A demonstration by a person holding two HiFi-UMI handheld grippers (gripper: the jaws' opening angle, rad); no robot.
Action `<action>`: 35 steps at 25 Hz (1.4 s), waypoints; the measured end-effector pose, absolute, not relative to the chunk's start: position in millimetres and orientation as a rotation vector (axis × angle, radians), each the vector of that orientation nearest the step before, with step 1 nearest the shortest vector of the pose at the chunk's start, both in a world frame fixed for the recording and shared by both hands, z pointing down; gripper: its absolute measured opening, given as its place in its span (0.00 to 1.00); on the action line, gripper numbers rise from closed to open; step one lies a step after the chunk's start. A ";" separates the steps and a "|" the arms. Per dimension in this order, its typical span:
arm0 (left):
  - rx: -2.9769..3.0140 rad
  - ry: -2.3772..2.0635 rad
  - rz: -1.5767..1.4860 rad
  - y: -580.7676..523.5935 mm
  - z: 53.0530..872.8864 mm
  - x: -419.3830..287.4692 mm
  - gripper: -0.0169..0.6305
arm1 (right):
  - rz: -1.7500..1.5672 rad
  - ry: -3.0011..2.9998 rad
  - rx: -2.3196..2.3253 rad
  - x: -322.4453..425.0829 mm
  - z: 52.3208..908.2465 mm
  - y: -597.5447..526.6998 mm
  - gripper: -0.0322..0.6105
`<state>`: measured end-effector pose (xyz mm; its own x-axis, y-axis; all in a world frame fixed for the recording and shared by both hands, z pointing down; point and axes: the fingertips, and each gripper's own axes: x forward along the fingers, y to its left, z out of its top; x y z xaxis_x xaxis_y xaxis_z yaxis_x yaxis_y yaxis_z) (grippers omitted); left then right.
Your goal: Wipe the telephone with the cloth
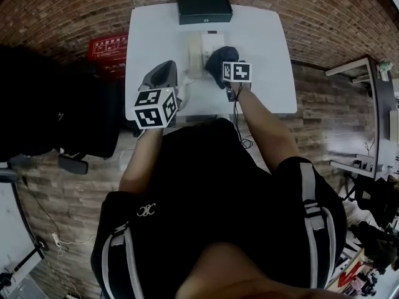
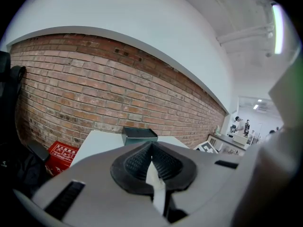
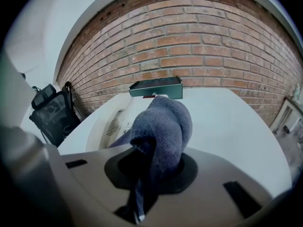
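The white telephone (image 1: 202,47) lies on the white table (image 1: 265,48), its handset (image 3: 108,119) showing in the right gripper view. My right gripper (image 3: 154,161) is shut on a bunched blue-grey cloth (image 3: 163,122), which it holds over the telephone's right side (image 1: 219,60). To the telephone's left, my left gripper (image 2: 152,163) tilts up toward the brick wall. Its jaws are shut with a thin white strip (image 2: 157,190) pinched between them; it looks like the telephone's cord (image 1: 184,85).
A dark green box (image 1: 204,8) stands at the table's far edge against the brick wall. A red crate (image 1: 107,45) and black bags (image 3: 52,109) sit on the floor left of the table. Desks and shelves stand at the right.
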<state>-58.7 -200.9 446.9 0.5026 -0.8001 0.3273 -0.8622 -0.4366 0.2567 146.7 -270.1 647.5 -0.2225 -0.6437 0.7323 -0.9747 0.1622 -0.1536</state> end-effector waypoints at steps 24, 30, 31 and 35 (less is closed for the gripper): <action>2.294 -1.499 0.186 -231.0 437.2 -54.3 0.03 | 0.426 -1.959 1.318 131.0 624.4 -376.8 0.11; 2.266 -1.530 0.177 -233.5 438.9 -58.8 0.03 | 0.342 -1.971 1.231 119.9 626.2 -391.0 0.11; 2.262 -1.533 0.175 -233.3 439.3 -59.4 0.03 | 0.306 -1.967 1.216 117.5 625.7 -390.4 0.11; 2.253 -1.535 0.173 -232.8 441.0 -60.5 0.03 | 0.165 -1.962 1.179 105.0 623.5 -383.9 0.11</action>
